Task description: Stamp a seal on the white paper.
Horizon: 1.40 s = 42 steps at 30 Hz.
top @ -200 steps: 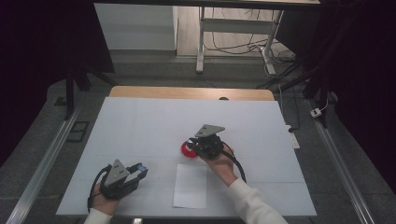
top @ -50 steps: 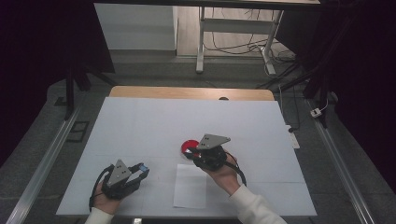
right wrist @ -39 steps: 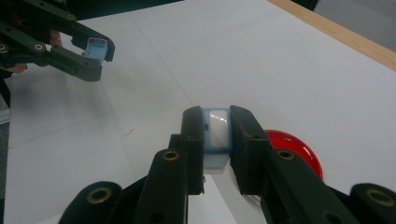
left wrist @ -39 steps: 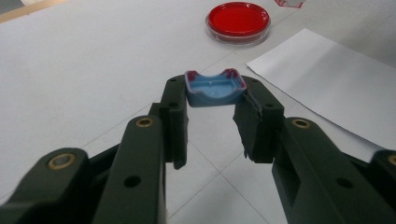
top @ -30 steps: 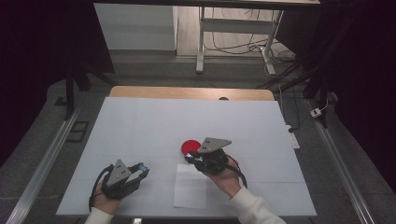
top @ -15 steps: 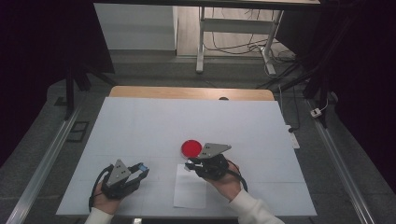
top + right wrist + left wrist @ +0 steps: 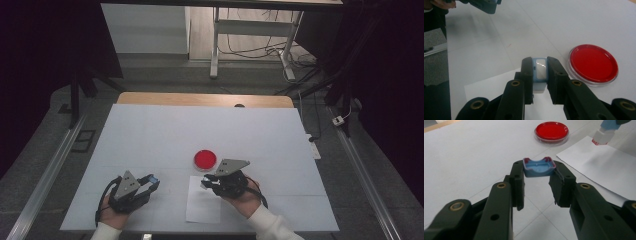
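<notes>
A round red dish (image 7: 205,159) lies mid-table, with a white paper sheet (image 7: 202,210) just in front of it. My right gripper (image 7: 207,182) hovers over the sheet's far edge, shut on a small blue and white stamp-like block (image 7: 540,75); the dish (image 7: 594,63) sits beside its jaws. My left gripper (image 7: 151,182) rests low at the near left, shut on a shallow blue cap (image 7: 539,167) with red smears on its corners. In the left gripper view the dish (image 7: 551,130) lies ahead and the block's white, red-tipped end (image 7: 603,137) hangs over the sheet (image 7: 604,167).
The white tabletop (image 7: 160,130) stretches far and left of the dish. A wooden strip (image 7: 200,99) runs along its far edge. Metal rails (image 7: 47,175) flank the table on both sides, and a desk frame (image 7: 215,45) with cables stands beyond.
My right gripper has drawn back from the red dish toward the person and now sits over the paper's far edge. The left gripper has stayed put.
</notes>
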Tool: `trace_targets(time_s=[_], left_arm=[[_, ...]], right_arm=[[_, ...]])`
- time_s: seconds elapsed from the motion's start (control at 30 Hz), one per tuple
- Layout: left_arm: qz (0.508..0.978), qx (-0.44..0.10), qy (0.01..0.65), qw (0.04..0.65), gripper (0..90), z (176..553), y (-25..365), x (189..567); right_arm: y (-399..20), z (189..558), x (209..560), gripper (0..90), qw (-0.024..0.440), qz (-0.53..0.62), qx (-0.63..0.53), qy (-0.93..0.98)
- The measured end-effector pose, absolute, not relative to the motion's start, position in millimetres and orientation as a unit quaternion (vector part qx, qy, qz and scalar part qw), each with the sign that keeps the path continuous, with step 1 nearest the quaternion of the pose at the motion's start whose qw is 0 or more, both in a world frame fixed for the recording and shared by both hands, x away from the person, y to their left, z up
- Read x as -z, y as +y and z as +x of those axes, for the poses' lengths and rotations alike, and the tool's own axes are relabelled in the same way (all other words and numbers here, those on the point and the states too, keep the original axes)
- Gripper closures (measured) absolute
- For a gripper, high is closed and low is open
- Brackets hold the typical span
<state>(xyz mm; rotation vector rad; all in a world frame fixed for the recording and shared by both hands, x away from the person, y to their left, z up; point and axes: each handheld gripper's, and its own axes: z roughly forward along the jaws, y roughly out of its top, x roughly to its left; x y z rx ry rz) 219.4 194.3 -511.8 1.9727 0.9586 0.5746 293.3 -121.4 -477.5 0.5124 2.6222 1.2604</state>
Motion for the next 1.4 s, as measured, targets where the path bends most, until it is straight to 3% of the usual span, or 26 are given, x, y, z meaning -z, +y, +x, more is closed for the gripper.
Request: trace_targets(time_s=[1.4], left_arm=[[0.788, -0.229, 0.384, 0.423, 64.8, 219.3, 194.7, 512.1]], right_arm=[[-112.9, 291.3, 497.8, 75.0, 0.082, 0.152, -0.379, 0.909]])
